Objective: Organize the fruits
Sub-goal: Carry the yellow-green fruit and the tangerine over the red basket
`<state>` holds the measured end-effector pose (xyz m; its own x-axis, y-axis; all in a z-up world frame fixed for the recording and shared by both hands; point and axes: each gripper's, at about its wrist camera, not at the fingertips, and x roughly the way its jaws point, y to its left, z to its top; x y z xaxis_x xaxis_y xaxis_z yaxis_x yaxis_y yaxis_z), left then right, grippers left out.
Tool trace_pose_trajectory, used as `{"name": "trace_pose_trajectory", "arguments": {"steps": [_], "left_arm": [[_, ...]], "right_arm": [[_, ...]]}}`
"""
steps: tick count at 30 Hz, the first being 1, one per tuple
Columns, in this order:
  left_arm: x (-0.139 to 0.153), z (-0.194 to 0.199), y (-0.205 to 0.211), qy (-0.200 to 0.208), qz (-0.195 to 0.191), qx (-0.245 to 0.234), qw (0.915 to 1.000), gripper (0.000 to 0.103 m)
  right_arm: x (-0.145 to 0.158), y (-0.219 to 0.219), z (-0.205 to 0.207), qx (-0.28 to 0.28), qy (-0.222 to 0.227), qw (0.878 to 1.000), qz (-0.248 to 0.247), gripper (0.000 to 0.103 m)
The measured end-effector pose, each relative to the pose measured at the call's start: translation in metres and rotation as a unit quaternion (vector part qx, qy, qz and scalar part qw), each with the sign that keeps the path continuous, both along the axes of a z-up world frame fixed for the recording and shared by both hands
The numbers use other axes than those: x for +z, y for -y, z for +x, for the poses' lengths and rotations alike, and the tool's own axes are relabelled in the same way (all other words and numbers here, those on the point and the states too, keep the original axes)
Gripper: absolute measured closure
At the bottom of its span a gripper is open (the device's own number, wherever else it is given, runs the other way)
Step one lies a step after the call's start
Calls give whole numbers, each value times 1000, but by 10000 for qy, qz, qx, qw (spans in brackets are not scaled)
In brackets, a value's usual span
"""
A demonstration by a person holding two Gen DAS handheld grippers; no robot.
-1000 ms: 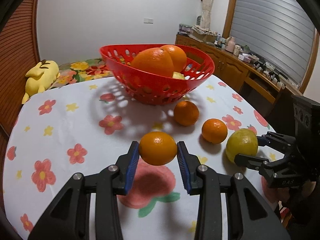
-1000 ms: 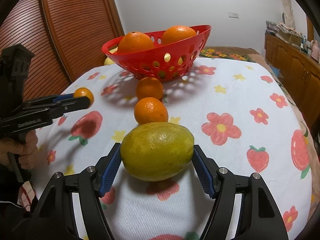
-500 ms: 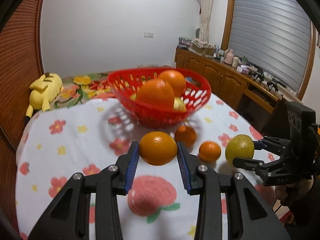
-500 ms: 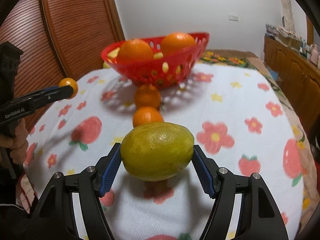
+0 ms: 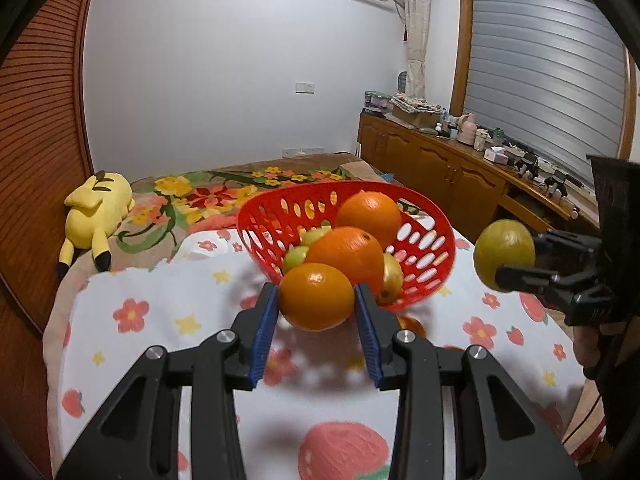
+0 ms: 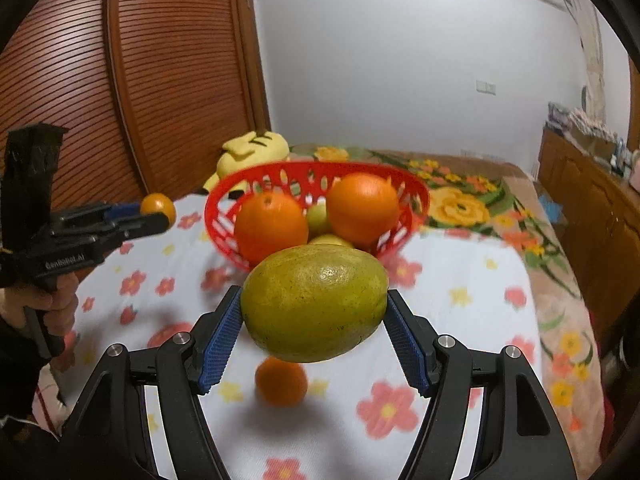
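Observation:
My left gripper (image 5: pixel 316 312) is shut on a small orange (image 5: pixel 316 296), held in the air just in front of the red basket (image 5: pixel 432 248). My right gripper (image 6: pixel 314 320) is shut on a yellow-green citrus fruit (image 6: pixel 314 304), also lifted, in front of the basket (image 6: pixel 216 220). The basket holds two large oranges (image 5: pixel 368 214) and some yellow-green fruits (image 5: pixel 296 256). One small orange (image 6: pixel 281 384) lies on the table below the right gripper. The right gripper with its fruit (image 5: pixel 504 254) shows at the right of the left wrist view; the left one with its orange (image 6: pixel 158 208) at the left of the right wrist view.
The table has a white cloth with flowers and strawberries (image 5: pixel 160 320). A yellow plush toy (image 5: pixel 96 208) lies on a floral bed behind the table. A wooden cabinet with clutter (image 5: pixel 460 160) stands at the right, and a slatted wooden door (image 6: pixel 120 80) at the left.
Both grippers have risen from table level with their fruits and moved closer to the basket. The basket now appears lower and its inside shows.

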<state>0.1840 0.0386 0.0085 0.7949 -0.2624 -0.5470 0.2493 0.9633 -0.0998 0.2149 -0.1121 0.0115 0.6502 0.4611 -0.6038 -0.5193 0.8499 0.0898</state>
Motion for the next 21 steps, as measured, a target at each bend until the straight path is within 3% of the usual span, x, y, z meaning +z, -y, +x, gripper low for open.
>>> {"name": "trace_pose_trajectory", "arguments": {"steps": [7,21], "left_arm": [[12,29,4,55,160,-66,9998,66],[2,71,0,-34,151,23,9999,66]], "right_arm": [[11,-14,35,181,123,9997,-123,31],[-16,-33,76,443,-200,9979,-430,31]]}}
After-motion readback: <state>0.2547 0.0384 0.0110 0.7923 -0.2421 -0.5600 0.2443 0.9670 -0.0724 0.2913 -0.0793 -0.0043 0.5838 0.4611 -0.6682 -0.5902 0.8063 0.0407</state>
